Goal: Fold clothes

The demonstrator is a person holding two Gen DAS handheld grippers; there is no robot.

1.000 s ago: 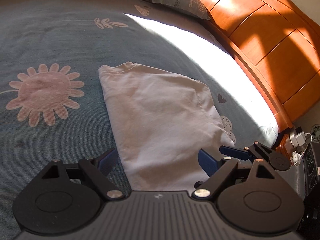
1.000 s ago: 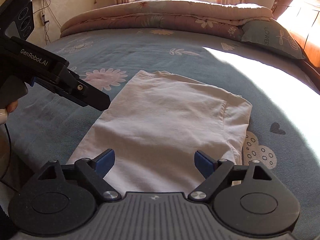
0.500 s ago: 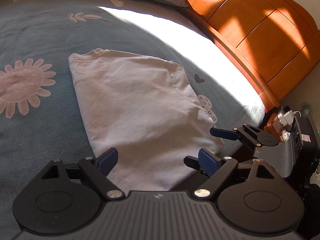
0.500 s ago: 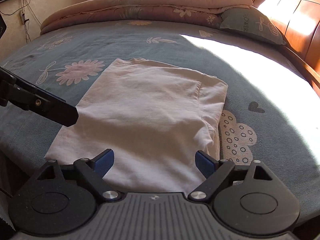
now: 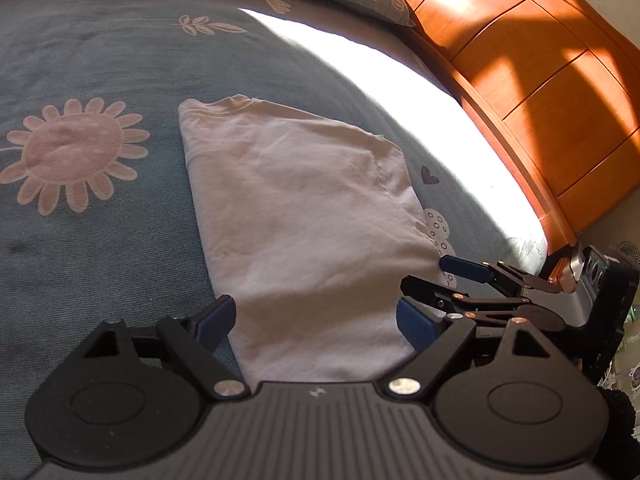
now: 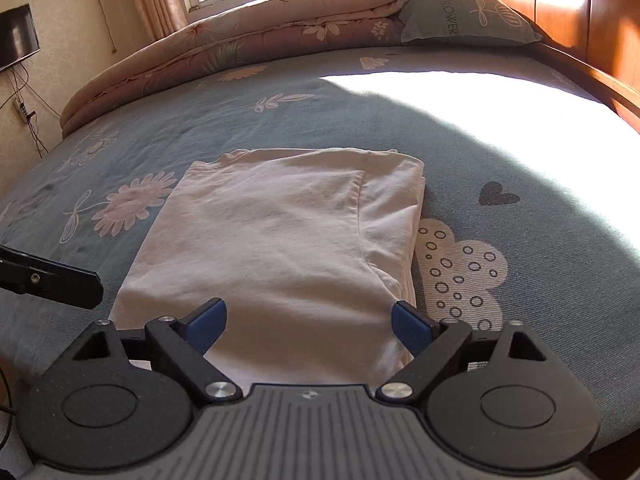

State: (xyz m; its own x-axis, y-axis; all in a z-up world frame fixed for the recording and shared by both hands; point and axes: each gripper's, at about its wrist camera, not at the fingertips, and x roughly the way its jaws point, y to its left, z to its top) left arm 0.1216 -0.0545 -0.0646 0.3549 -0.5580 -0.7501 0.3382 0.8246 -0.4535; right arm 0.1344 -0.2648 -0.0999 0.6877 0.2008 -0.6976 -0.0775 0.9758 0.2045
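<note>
Both tongs, left (image 5: 316, 322) and right (image 6: 310, 326), are hovering spread and empty over the near hem of the shirt (image 6: 276, 248) lying half-folded on the bed (image 6: 520, 168), so I'd be pinching both near corners evenly before flipping it over.

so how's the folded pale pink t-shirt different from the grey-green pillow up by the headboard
The folded pale pink t-shirt lies flat in the middle of the blue bedspread; the grey-green pillow sits plump at the far end, beside the wooden headboard. The t-shirt is plain, while the pillow carries white flower drawings and lettering. The t-shirt lies in shade; part of the pillow catches sun. Both are soft fabric resting on the bed.
</note>
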